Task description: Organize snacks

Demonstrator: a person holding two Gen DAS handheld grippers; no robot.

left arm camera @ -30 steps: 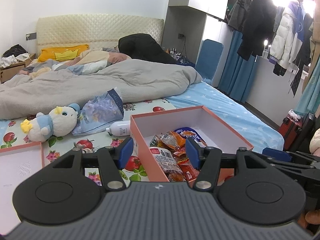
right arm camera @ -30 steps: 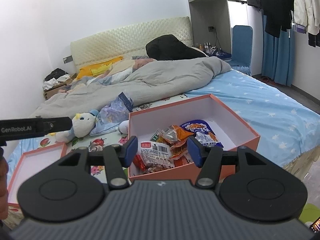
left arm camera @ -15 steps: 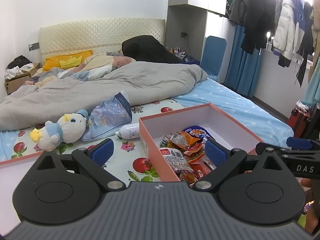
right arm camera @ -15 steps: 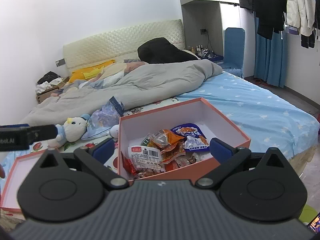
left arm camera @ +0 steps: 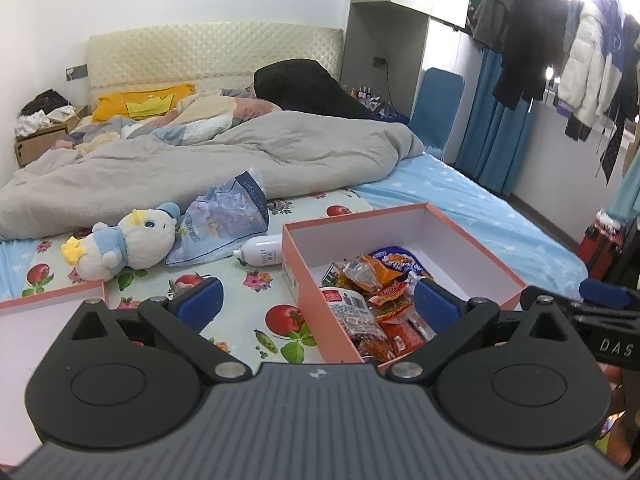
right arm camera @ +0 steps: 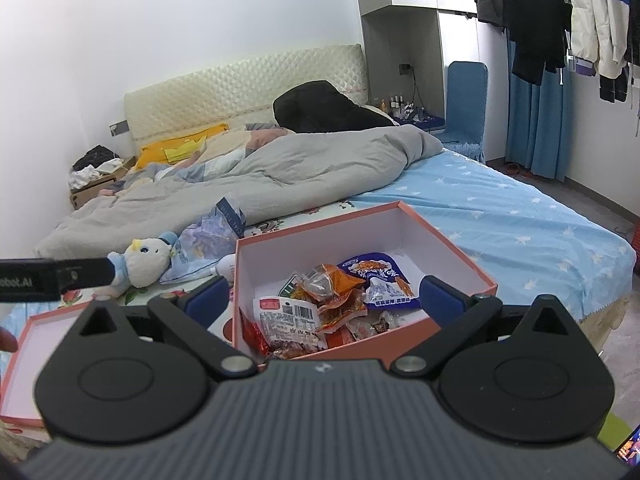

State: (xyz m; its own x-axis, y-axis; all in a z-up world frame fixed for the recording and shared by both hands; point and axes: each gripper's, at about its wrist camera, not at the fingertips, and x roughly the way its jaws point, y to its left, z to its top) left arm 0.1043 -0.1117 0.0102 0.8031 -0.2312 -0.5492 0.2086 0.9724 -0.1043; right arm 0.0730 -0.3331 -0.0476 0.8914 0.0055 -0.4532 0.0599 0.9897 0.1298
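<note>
Both grippers hang in the air over the near edge of the bed. The left gripper [left arm camera: 316, 300] has its fingers [left arm camera: 199, 298] spread wide, and they hold nothing. The right gripper [right arm camera: 322, 296] is spread just as wide and holds nothing too.

The snacks [right arm camera: 320, 304] lie in a loose pile inside the pink box [right arm camera: 316, 220], right ahead of the right fingers and between them. From the left gripper, the pile sits ahead near its right finger. The box lid [left arm camera: 44, 300] lies open side up, off past the left finger.

The packets already sit in the box, so this could be a tidy-up nearly done, or a pile yet to be sorted. The pictures cannot settle it.

Any grab here needs care. The packets are thin, slippery and stacked on each other. Come down on one packet only, pinch its flat edge, and squeeze softly so nothing inside gets crushed. Keep clear of the box wall.
</note>
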